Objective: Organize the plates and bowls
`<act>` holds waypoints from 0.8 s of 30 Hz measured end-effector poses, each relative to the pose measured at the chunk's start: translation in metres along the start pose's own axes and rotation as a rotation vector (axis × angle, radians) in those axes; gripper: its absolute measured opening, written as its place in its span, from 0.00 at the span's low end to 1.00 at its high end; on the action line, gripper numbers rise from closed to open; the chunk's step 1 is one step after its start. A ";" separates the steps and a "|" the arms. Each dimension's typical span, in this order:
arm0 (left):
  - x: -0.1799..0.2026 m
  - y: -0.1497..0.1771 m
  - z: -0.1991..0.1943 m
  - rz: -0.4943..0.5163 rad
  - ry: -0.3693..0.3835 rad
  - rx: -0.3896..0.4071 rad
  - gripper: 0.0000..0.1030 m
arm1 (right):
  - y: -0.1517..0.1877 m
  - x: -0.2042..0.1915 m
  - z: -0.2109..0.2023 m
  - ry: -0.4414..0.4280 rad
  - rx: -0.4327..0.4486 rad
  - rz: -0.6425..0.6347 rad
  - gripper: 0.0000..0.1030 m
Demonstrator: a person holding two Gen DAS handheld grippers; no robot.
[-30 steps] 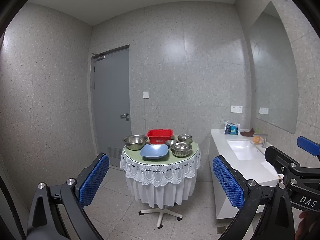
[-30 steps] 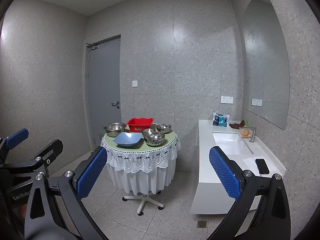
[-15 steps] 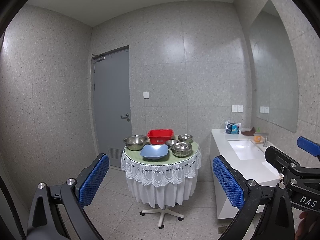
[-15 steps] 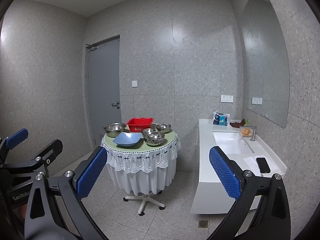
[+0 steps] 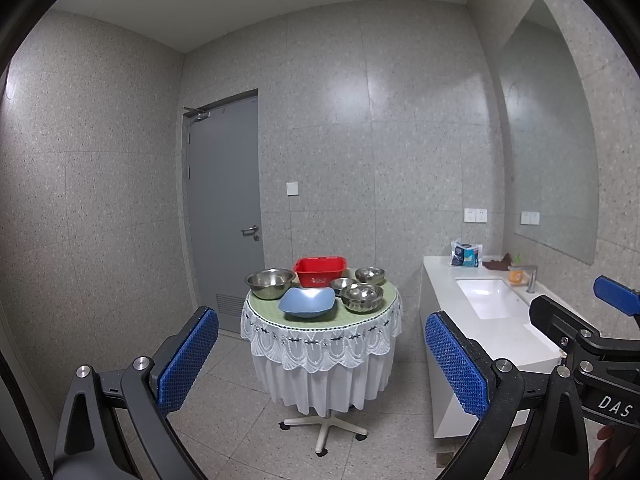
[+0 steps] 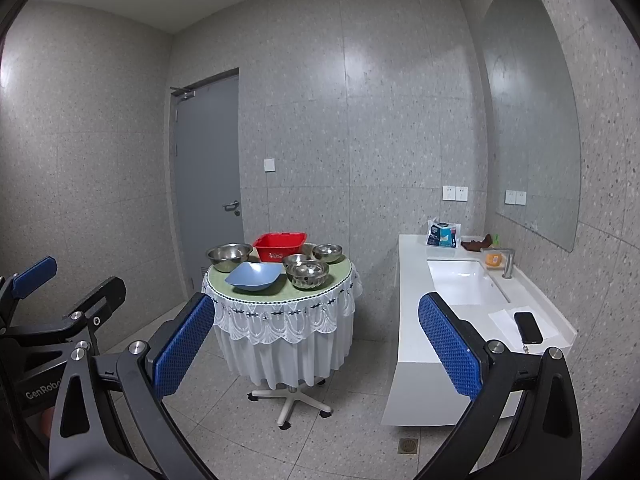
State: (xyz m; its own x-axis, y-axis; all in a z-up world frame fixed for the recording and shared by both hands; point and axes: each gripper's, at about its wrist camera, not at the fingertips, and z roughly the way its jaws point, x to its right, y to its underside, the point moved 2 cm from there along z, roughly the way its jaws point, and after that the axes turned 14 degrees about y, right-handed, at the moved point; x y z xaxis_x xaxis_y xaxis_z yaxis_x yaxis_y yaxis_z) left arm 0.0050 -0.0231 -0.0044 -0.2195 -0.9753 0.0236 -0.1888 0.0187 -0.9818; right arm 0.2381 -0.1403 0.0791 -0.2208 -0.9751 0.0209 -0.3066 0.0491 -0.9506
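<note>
Item: blue square bowl (image 5: pixel 306 301), ahead of both claws, on the near edge of the round tabletop (image 5: pixel 384 300). I judge it light, stiff plastic or melamine, smooth; best taken by pinching one raised rim corner.

Item: steel bowls. One large (image 5: pixel 270 282) left of the blue bowl; a nested-looking one (image 5: pixel 361 297) to its right; two small ones (image 5: pixel 370 275) behind. I judge them light, rigid and slippery, so I grip across the rim, not the curved wall.

Item: red basin (image 5: pixel 319 270), farthest back.

Left claw (image 5: pixel 320 364): pads spread wide, holding nothing, level, pointed at the tabletop, well short of it.

Right claw (image 6: pixel 316 350): likewise wide, unladen, well apart from the dishes.
</note>
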 end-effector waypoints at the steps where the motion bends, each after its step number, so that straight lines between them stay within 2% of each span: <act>1: 0.000 0.000 0.000 0.000 0.000 0.000 0.99 | 0.000 0.000 0.000 0.000 -0.001 0.000 1.00; 24: 0.014 -0.013 0.016 0.002 -0.024 -0.037 0.99 | 0.000 0.013 0.029 -0.031 -0.036 0.003 1.00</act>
State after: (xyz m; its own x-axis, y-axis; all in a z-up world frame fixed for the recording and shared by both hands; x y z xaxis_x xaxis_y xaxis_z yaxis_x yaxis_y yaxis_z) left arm 0.0198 -0.0410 0.0054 -0.1967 -0.9803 0.0167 -0.2238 0.0283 -0.9742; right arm 0.2624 -0.1594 0.0701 -0.1927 -0.9812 0.0080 -0.3394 0.0590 -0.9388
